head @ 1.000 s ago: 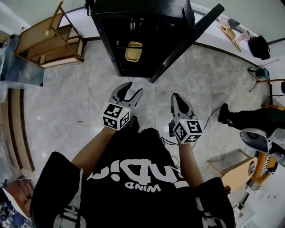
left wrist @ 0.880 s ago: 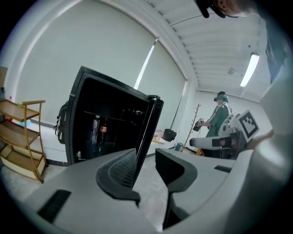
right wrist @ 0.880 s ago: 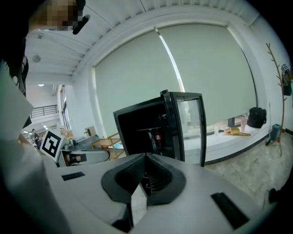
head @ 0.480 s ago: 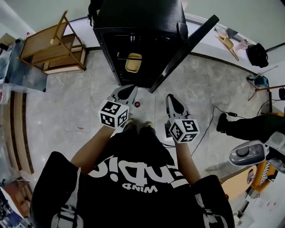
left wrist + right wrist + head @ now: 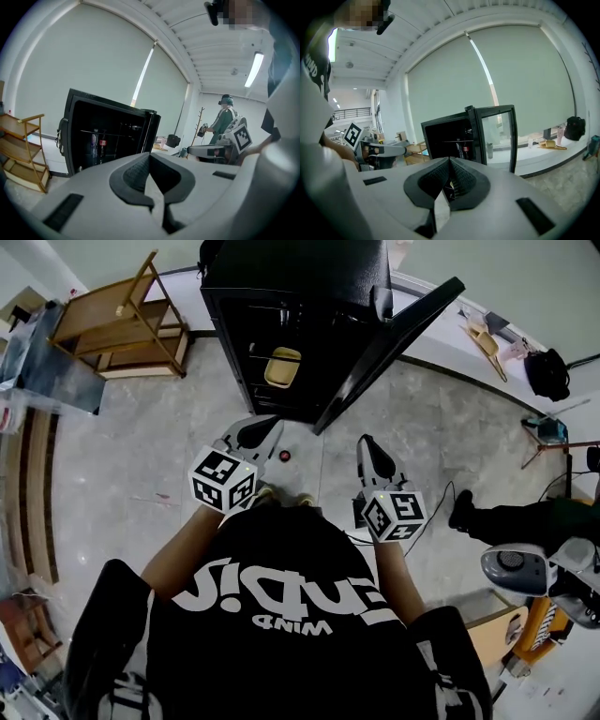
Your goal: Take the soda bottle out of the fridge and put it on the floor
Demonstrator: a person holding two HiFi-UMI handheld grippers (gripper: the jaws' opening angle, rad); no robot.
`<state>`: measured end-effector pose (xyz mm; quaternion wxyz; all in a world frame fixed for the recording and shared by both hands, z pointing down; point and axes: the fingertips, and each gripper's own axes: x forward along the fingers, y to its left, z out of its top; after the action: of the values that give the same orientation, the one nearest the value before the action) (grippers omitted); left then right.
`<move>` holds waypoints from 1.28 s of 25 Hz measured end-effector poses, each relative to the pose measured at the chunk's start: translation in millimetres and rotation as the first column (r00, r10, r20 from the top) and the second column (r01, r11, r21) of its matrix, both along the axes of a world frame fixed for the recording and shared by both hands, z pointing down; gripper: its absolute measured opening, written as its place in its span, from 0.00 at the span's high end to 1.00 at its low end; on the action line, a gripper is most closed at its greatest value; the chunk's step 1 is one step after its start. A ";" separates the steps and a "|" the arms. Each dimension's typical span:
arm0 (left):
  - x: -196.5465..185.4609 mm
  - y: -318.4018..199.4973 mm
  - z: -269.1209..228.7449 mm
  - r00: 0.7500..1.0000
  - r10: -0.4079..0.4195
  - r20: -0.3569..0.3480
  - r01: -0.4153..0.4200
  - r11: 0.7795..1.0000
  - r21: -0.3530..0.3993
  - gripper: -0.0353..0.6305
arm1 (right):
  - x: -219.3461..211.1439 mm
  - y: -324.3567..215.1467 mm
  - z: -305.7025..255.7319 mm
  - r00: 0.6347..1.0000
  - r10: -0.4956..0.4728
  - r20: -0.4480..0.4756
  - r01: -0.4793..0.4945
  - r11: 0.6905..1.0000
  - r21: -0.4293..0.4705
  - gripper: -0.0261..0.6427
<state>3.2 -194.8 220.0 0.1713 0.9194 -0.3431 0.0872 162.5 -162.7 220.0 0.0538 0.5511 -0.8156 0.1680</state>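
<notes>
Since a second ago the left gripper [image 5: 266, 428] has lifted, and its jaws, spread then, have come together on nothing. The right gripper [image 5: 368, 445] is likewise closed and empty. The soda bottle [image 5: 286, 456] (only its red cap shows from above) stands on the floor [image 5: 141, 456] just beside the left fingertips, before the open fridge [image 5: 291, 287].
</notes>
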 end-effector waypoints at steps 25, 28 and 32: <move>-36.4 3.4 -7.1 0.984 -0.177 0.002 0.176 0.979 0.103 0.94 | 3.1 -8.9 -7.5 0.999 -0.011 -0.044 0.015 0.996 0.087 0.93; -37.6 3.2 -5.3 0.984 -0.179 0.004 0.178 0.979 0.099 0.94 | 1.7 -9.4 -6.3 0.999 -0.014 -0.042 0.017 0.996 0.085 0.93; -39.0 4.8 -4.9 0.983 -0.185 0.002 0.184 0.978 0.096 0.94 | -3.6 -8.6 -6.2 0.999 -0.027 -0.038 0.030 0.996 0.088 0.93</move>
<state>-35.8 -190.1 215.0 0.1326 0.8903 -0.4315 0.0596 159.0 -171.3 213.8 0.0465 0.5443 -0.8289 0.1209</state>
